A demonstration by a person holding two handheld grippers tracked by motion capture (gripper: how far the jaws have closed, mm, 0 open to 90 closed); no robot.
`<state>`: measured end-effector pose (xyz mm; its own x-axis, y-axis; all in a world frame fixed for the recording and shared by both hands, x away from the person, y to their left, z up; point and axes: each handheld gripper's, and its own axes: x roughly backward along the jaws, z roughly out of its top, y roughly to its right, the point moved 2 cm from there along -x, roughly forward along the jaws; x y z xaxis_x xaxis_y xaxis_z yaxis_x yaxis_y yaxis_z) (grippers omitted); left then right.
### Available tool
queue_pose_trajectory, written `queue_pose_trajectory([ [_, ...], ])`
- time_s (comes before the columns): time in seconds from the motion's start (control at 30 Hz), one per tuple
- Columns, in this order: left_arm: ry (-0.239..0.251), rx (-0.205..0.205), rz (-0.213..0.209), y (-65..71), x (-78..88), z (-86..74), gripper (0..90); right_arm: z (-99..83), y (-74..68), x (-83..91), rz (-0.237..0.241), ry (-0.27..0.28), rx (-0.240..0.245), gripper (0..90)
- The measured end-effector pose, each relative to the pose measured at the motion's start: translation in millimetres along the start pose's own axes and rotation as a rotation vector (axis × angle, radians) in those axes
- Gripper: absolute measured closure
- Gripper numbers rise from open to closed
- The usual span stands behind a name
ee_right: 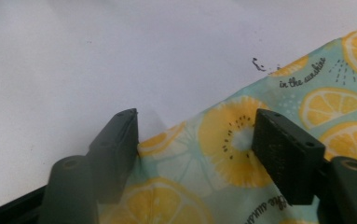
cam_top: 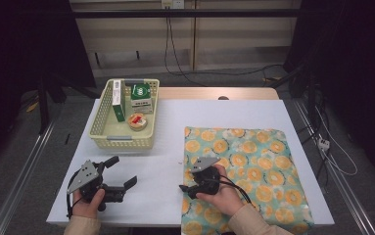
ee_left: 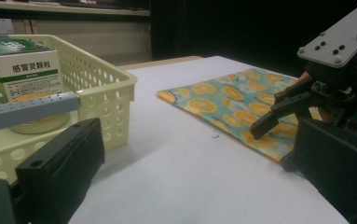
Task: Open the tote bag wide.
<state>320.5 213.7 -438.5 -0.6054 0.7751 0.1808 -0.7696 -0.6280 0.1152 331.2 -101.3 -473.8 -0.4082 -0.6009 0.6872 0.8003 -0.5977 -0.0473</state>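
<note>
Right gripper (cam_top: 185, 188) straddles the left edge of the citrus-print cloth (cam_top: 253, 166).

The cloth lies flat on the right half of the white table (cam_top: 175, 127), hanging over its near edge; in the right gripper view its hem (ee_right: 176, 135) bunches slightly between the two black jaws, which stand apart and are not yet clamped on it. The left gripper (cam_top: 124, 174), at about 9 o'clock from the right one, rests released over bare table, jaws spread and holding nothing. At 11 o'clock from the cloth sits a pale yellow basket (cam_top: 121, 142) with a green-and-white box (cam_top: 141, 97), a slim upright box (cam_top: 118, 100) and a tape roll (cam_top: 137, 121).
</note>
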Motion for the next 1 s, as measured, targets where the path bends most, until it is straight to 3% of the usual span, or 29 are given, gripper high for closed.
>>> queue_pose_trajectory([
  [0.13,-0.002,-0.002,0.002,-0.1,0.8,0.3,2.3,-0.3,1.5,1.4,0.0,0.002,-0.003,43.2],
  [0.4,-0.005,-0.007,0.006,0.1,1.4,0.3,2.3,-1.8,12.6,5.1,0.005,0.014,-0.01,76.1],
  [0.47,-0.001,-0.009,0.005,0.1,1.7,0.7,2.3,-3.8,17.1,5.7,0.006,0.029,-0.026,90.0],
  [0.67,-0.005,-0.014,0.005,-0.1,1.1,0.7,2.3,-3.5,18.8,6.4,0.013,0.037,-0.041,90.0],
  [0.73,-0.005,-0.016,0.003,0.1,1.2,1.1,2.3,-3.1,22.7,7.4,0.033,0.046,-0.064,90.0],
  [1.0,-0.003,-0.009,0.004,0.1,0.6,1.5,2.4,19.9,45.8,23.5,0.012,0.107,-0.096,90.0],
])
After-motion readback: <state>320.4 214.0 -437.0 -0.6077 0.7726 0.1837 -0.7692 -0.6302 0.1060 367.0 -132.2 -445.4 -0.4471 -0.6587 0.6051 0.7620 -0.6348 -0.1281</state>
